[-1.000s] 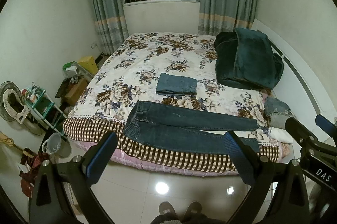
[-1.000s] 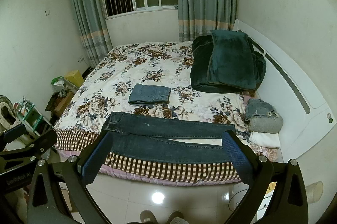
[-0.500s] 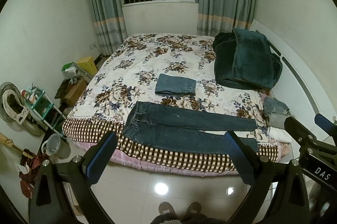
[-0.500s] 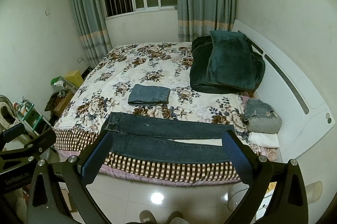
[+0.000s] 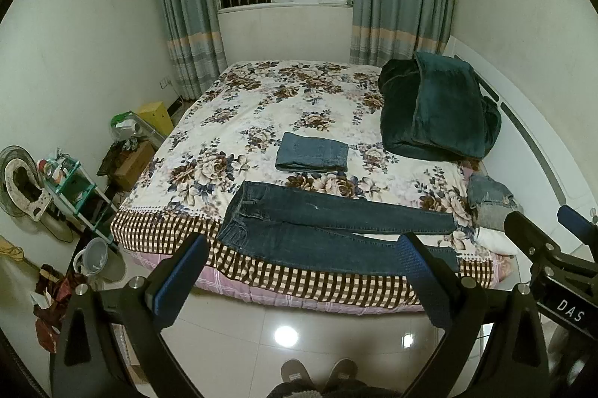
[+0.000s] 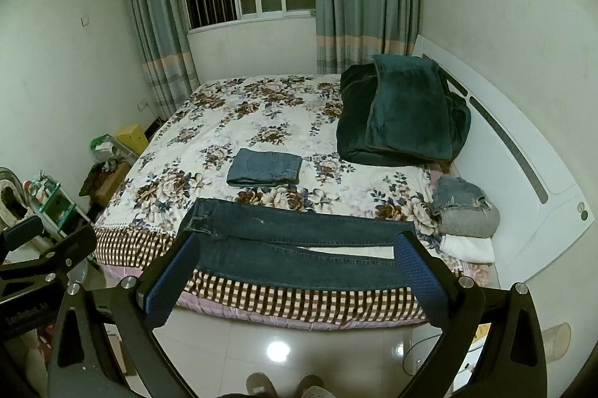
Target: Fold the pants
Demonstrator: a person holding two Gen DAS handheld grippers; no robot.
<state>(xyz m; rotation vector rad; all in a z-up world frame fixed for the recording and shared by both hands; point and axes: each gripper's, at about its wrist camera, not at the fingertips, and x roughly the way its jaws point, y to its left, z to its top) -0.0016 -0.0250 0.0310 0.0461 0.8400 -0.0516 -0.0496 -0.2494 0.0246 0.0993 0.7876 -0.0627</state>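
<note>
Dark blue jeans (image 5: 329, 230) lie spread flat along the near edge of the bed, waist to the left, legs to the right; they also show in the right wrist view (image 6: 295, 244). My left gripper (image 5: 299, 280) is open and empty, held over the floor short of the bed. My right gripper (image 6: 295, 280) is open and empty too, likewise in front of the bed edge. Both are well apart from the jeans. The right gripper shows at the left view's right edge (image 5: 542, 248).
A folded pair of lighter jeans (image 5: 312, 157) lies mid-bed. A dark green blanket (image 5: 437, 110) is heaped by the white headboard (image 6: 523, 173). A small stack of clothes (image 6: 465, 211) sits at the bed's right corner. Shelf, fan and bucket clutter stand on the left floor (image 5: 74, 188).
Both views have drifted slightly; the bed sits a little farther up and away in the frames. The jeans have not moved and both grippers stay open.
</note>
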